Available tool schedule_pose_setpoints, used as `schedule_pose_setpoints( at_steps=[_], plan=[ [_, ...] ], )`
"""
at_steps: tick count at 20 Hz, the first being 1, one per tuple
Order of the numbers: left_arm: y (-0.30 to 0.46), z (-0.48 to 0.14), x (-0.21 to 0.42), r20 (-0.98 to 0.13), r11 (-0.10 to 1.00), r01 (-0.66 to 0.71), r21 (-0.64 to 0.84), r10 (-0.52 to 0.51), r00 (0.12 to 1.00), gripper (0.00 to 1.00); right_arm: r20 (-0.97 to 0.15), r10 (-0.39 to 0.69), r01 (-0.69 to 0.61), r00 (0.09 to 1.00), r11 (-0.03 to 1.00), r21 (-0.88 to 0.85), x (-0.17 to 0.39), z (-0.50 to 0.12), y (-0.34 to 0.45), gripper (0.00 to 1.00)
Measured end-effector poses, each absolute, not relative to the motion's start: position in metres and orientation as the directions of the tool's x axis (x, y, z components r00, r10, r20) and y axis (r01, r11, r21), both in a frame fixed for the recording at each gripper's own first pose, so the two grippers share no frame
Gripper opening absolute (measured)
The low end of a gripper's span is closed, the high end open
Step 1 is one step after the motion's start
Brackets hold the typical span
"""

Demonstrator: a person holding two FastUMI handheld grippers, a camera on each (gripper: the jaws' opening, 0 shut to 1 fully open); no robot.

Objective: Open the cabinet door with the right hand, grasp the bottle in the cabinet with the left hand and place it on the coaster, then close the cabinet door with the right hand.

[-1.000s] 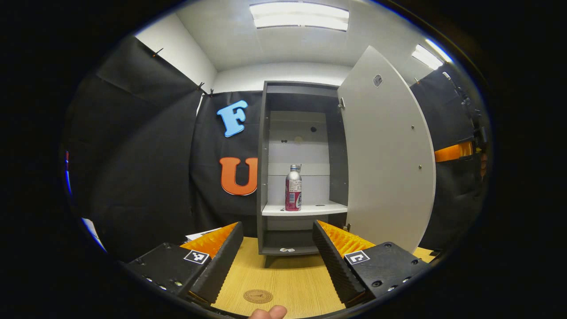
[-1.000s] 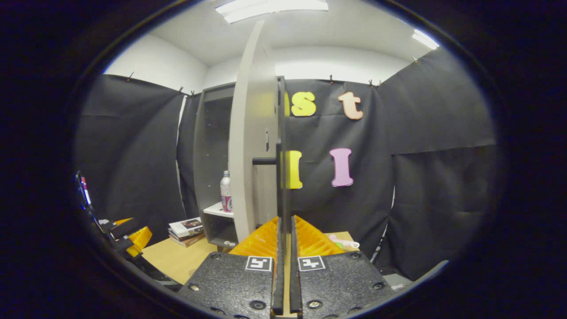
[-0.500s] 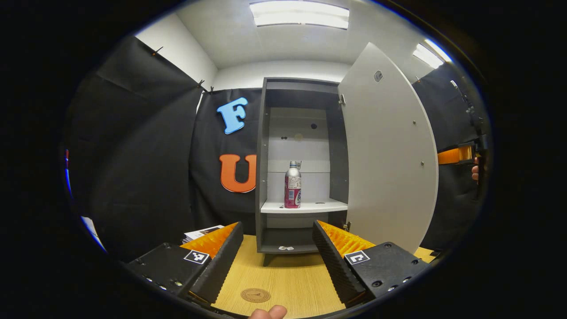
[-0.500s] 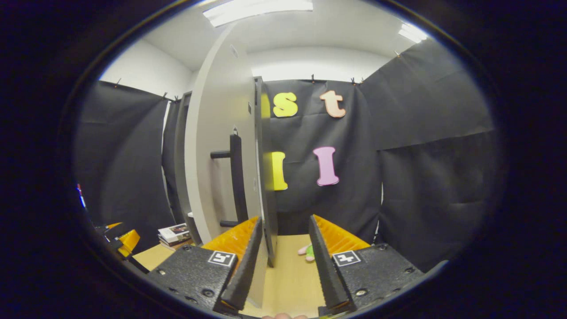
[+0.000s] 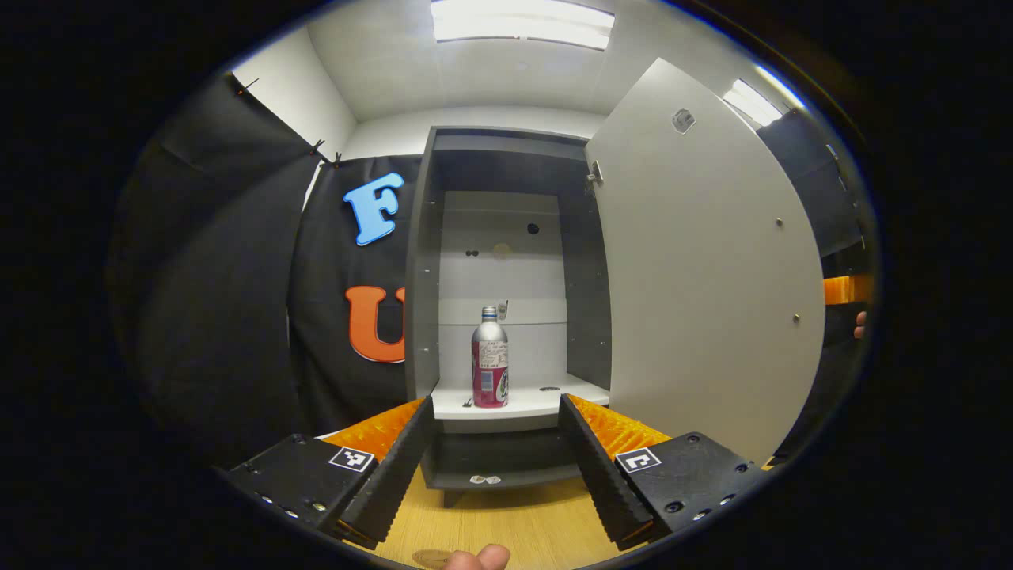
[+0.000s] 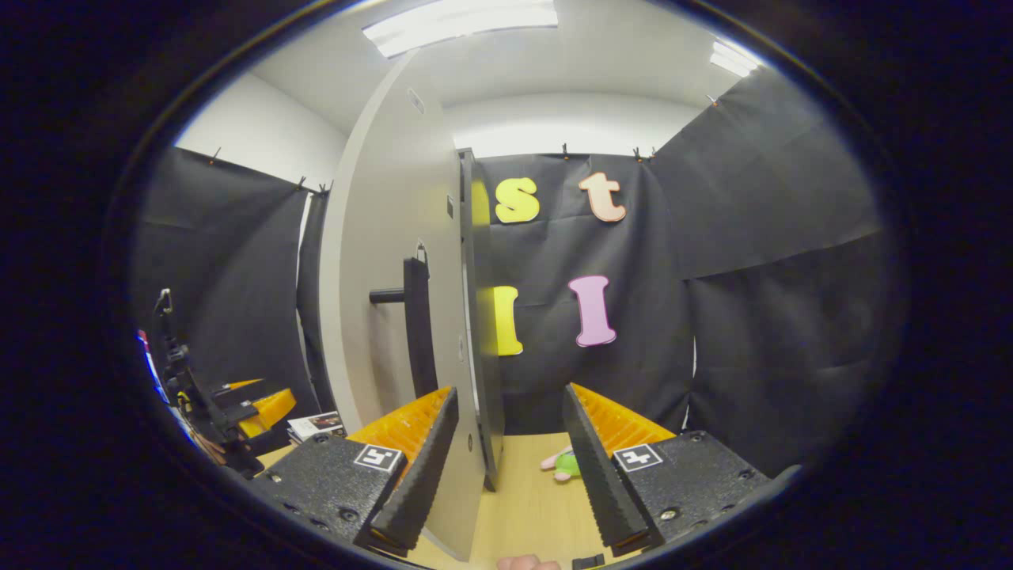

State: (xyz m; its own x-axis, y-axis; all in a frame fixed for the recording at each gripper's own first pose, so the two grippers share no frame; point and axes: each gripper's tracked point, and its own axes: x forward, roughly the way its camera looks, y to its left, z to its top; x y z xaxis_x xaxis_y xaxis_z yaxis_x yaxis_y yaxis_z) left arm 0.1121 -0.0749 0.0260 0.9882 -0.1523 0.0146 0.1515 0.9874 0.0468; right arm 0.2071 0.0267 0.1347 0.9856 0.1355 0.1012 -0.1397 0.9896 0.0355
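Your left gripper [image 5: 495, 443] was spread wide and empty, aimed at the silver bottle with a red label [image 5: 490, 358] upright on the grey cabinet's shelf [image 5: 518, 405], where you risked toppling it by clipping it with one finger.

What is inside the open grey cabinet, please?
A silver bottle with a pink label stands upright on the white shelf of the grey cabinet. Small unclear items lie beside and below it.
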Motion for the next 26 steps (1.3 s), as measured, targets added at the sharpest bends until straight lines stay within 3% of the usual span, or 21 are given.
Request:
schedule_pose_setpoints(
  at_steps=[4,7,11,23,24,25,26],
  plan=[
    [-0.089,0.033,0.189,0.014,0.979,0.205,-0.012,-0.205,0.979,0.96,0.096,0.129,-0.132,0.987,0.991,0.025,0.211,0.131,0.025,0.82],
    [-0.074,0.035,0.249,0.039,0.988,0.140,0.060,-0.143,0.989,0.96,0.090,0.113,-0.117,0.990,0.993,0.035,0.213,0.129,0.023,0.83],
    [-0.065,-0.006,0.306,-0.030,0.993,0.101,0.059,-0.100,0.995,0.96,0.091,0.094,-0.097,0.991,0.995,0.030,0.219,0.131,0.021,0.83],
    [-0.064,-0.027,0.363,-0.058,0.994,0.093,0.057,-0.090,0.994,0.96,0.077,0.062,-0.065,0.995,0.997,0.039,0.236,0.126,0.015,0.82],
    [-0.065,-0.024,0.364,-0.053,0.994,0.093,0.055,-0.090,0.995,0.93,0.076,0.060,-0.063,0.995,0.997,0.043,0.236,0.126,0.014,0.82],
    [-0.063,-0.025,0.361,-0.062,0.994,0.094,0.058,-0.090,0.994,0.75,0.075,0.060,-0.063,0.995,0.997,0.049,0.236,0.125,0.015,0.82],
    [-0.060,-0.026,0.362,-0.061,0.994,0.093,0.064,-0.089,0.994,0.78,0.073,0.059,-0.063,0.996,0.997,0.054,0.236,0.123,0.014,0.82]
  ],
)
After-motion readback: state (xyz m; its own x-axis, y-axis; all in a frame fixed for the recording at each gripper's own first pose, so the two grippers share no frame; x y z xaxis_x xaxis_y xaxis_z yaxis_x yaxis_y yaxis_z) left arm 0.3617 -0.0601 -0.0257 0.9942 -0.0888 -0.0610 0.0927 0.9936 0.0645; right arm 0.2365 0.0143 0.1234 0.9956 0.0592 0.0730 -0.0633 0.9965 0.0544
